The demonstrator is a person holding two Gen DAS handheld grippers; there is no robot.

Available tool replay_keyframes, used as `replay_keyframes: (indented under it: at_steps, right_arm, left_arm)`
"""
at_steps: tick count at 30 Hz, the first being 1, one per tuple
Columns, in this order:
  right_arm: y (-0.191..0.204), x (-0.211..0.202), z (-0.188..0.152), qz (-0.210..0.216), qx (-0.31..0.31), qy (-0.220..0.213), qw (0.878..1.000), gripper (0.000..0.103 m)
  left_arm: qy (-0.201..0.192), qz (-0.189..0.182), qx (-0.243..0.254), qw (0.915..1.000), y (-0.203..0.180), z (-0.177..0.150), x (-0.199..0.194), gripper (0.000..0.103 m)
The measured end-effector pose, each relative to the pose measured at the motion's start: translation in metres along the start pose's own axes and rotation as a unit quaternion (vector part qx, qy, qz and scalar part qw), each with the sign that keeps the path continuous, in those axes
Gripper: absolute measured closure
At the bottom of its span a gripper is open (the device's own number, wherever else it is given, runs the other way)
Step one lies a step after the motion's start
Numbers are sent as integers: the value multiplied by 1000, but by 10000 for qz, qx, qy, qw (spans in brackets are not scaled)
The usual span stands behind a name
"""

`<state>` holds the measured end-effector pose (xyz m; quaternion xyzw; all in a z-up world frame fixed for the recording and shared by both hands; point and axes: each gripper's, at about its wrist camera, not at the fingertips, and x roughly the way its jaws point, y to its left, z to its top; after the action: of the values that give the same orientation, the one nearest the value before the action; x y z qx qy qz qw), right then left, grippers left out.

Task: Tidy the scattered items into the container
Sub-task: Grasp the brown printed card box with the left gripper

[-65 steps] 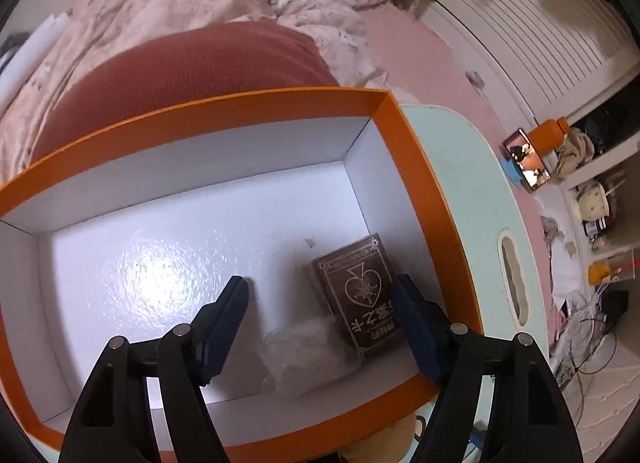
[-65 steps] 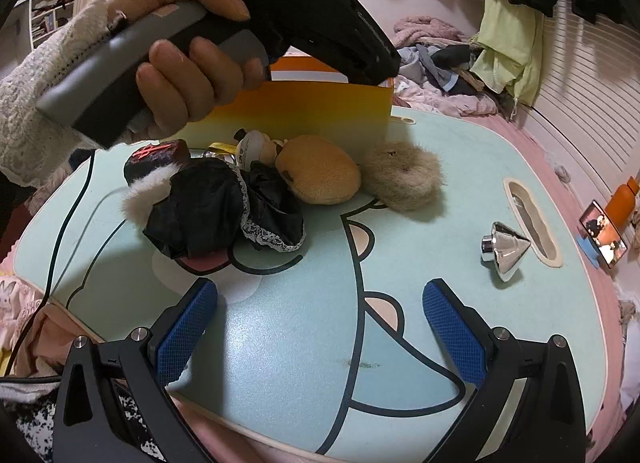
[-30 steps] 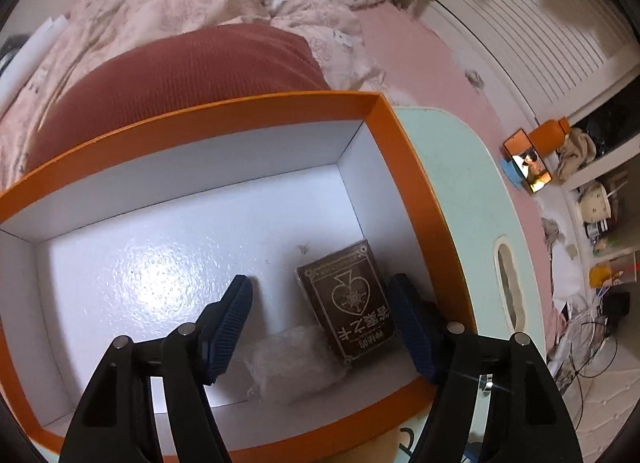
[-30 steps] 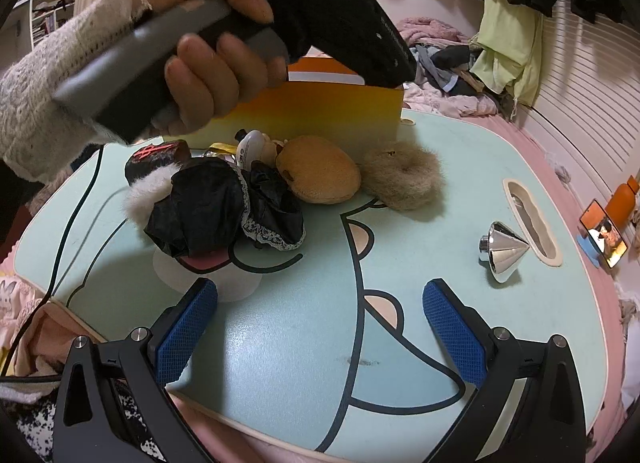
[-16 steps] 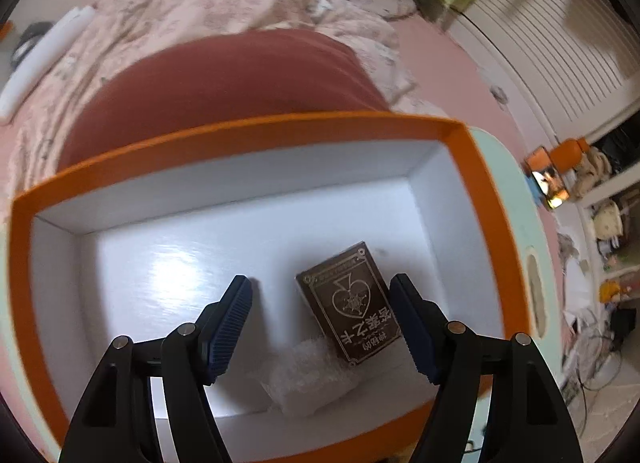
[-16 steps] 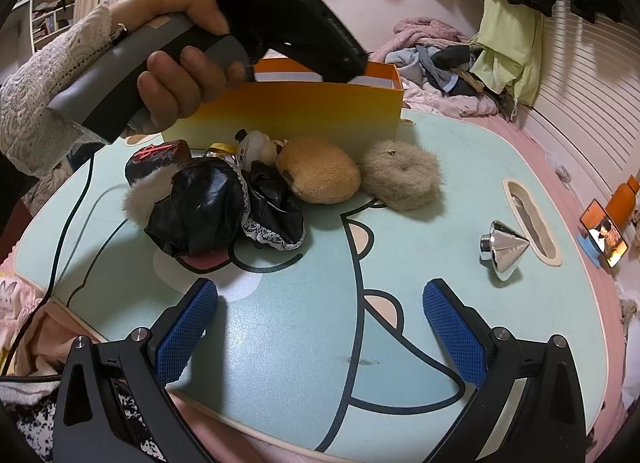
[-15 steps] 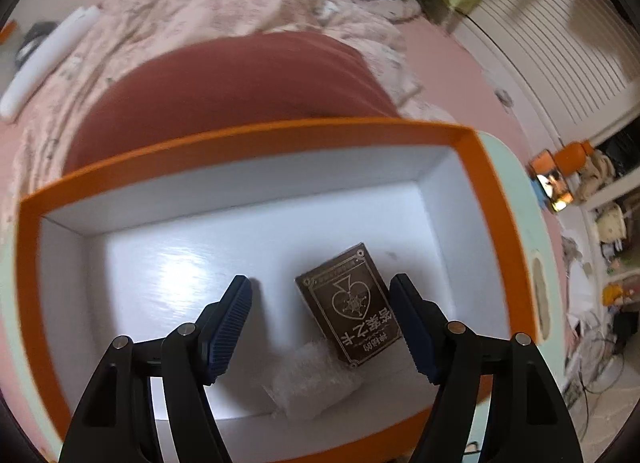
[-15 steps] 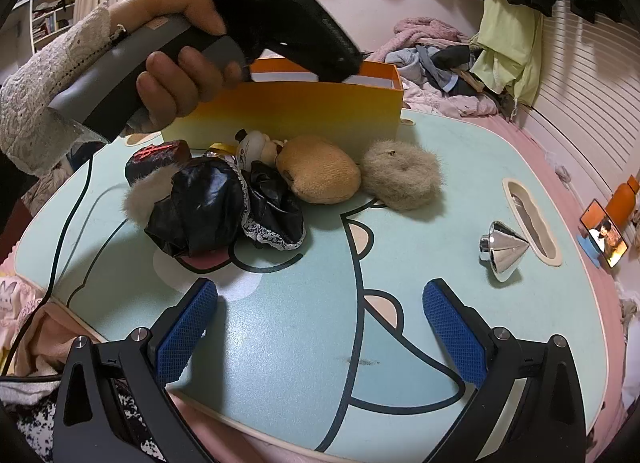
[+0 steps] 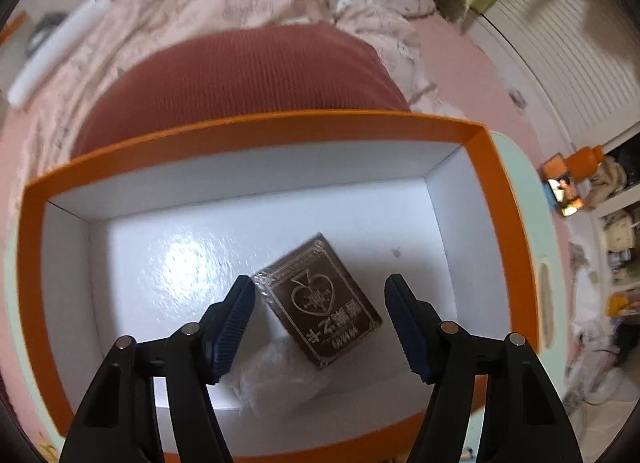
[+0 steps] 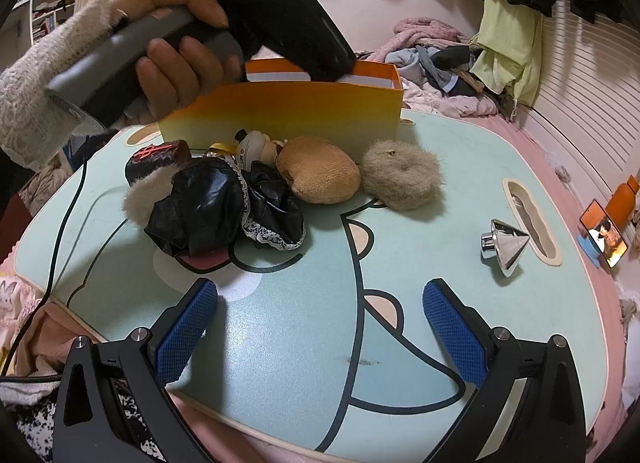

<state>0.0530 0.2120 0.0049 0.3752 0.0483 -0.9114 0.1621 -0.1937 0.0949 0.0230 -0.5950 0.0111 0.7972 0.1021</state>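
A pale mint tabletop [image 10: 400,343] with a cartoon figure drawn in dark lines carries everything here. At its far edge stands an orange box [image 10: 288,111]. Just in front of the box lie a tan round cushion [image 10: 318,175] and a fuzzy grey ring [image 10: 402,175], side by side and close. Left of them sits a crumpled black lace-edged cloth [image 10: 224,211], with a dark red-marked piece [image 10: 158,157] and what may be a small white bottle [image 10: 250,149] behind it. A shiny silver cone [image 10: 506,245] lies apart at the right, beside an oval slot [image 10: 530,217].

Glossy white-lined cardboard box [image 9: 256,135]
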Motion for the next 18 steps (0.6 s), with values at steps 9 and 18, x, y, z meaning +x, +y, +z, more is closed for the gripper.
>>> replay_keyframes:
  at_steps: [9, 18]
  right_arm:
    - [-3, -3, -1, 26, -27, -10, 10000, 1]
    - [-7, -4, -3, 40, -37, -8, 10000, 1]
  left_arm:
    - [-398, 412, 336, 9978, 5, -6, -6, 63]
    - [-1293, -544, 340, 9895, 34, -38, -85, 64]
